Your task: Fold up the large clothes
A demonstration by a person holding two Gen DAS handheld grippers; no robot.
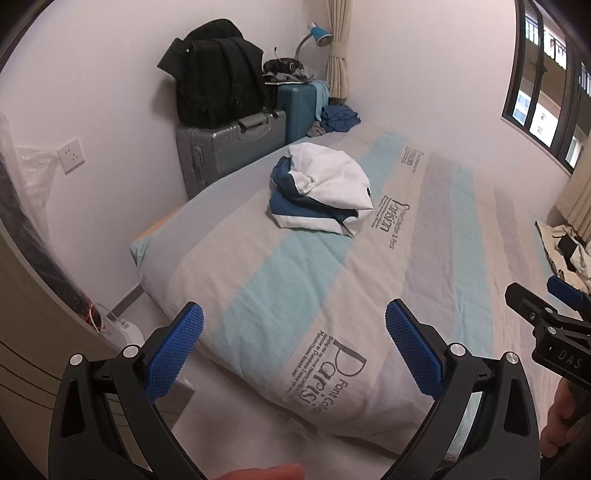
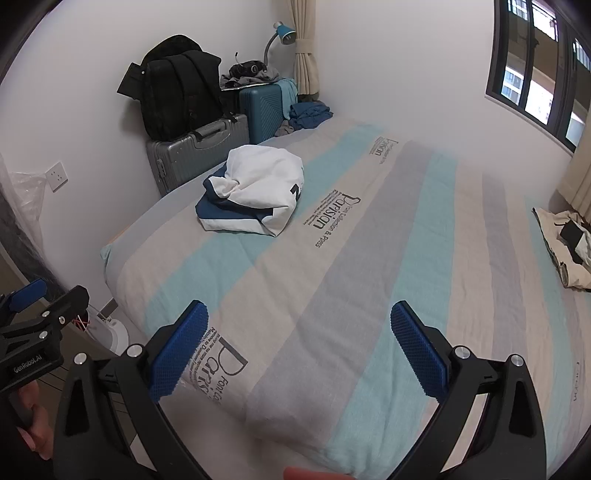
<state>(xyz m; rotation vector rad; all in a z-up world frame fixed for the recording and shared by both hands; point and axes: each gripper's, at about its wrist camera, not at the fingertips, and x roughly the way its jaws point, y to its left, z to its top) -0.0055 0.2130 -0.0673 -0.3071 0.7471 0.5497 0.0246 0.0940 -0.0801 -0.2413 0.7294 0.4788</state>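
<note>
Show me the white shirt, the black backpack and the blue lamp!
shirt [image 2: 266, 177], right wrist view, on its white top fold.
backpack [image 1: 218, 85], left wrist view, on its front panel.
lamp [image 1: 320, 36], left wrist view, on its shade.

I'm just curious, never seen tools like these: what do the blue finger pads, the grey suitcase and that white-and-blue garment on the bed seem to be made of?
Blue pads: probably rubber or soft plastic, matte, with a fine grid texture.
Grey suitcase: looks like a hard shell, plastic or metal, ribbed with a dull sheen.
White-and-blue garment: soft woven or knit fabric, matte, judging by its creases and folds.
</note>
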